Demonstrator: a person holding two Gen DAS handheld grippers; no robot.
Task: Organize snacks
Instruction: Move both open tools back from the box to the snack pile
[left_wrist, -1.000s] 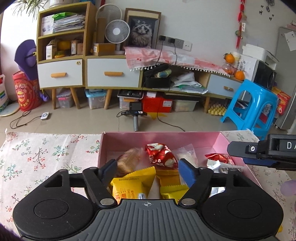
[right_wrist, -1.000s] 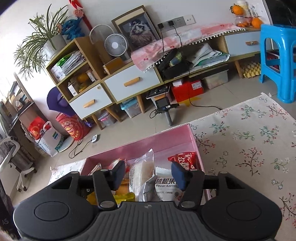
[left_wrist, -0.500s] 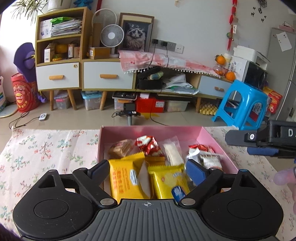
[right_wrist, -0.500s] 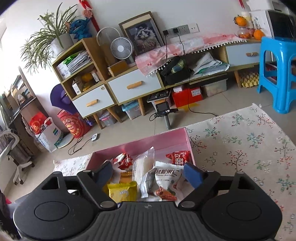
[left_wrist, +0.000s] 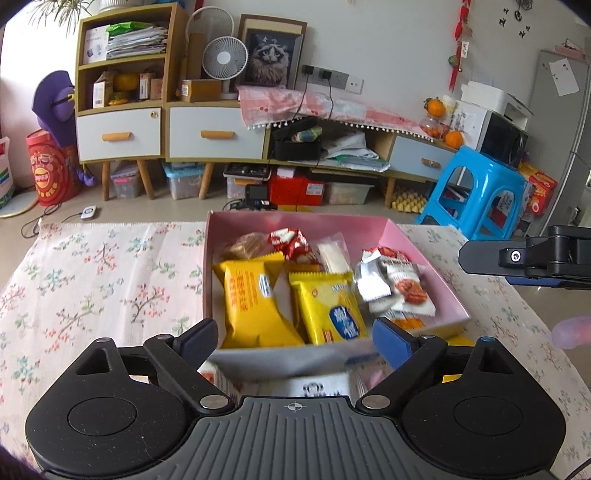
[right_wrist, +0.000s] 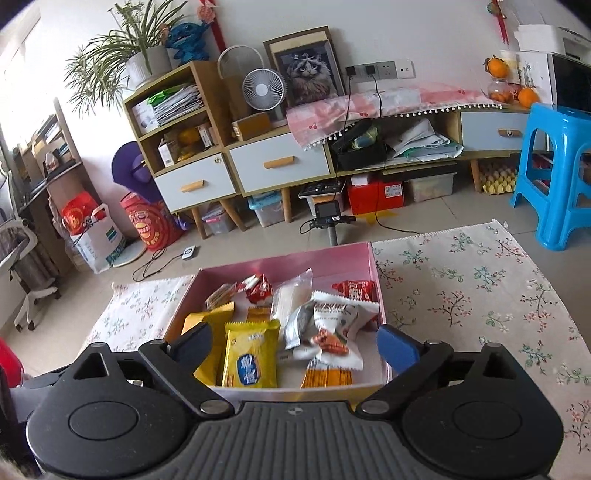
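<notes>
Both grippers, left (left_wrist: 293, 338) and right (right_wrist: 293, 345), have just been opening; their fingers stand spread, pinching nothing, at the near edge of the pink box (left_wrist: 436, 273) on the floral tabletop (left_wrist: 92, 280). In the box lie yellow packets (left_wrist: 255, 299) and white pouches (right_wrist: 332, 321), their writing too small to read. Beyond stand a cabinet (left_wrist: 199, 133) and a blue stool (left_wrist: 480, 192).

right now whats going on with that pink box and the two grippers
A person is sorting snacks with a handheld gripper in each hand. The pink box sits on a floral tablecloth and holds the packets: two yellow ones, a white pecan packet, red ones and a clear one. The left gripper and right gripper are at the box's near edge; both have just been opening, and neither holds anything.
</notes>
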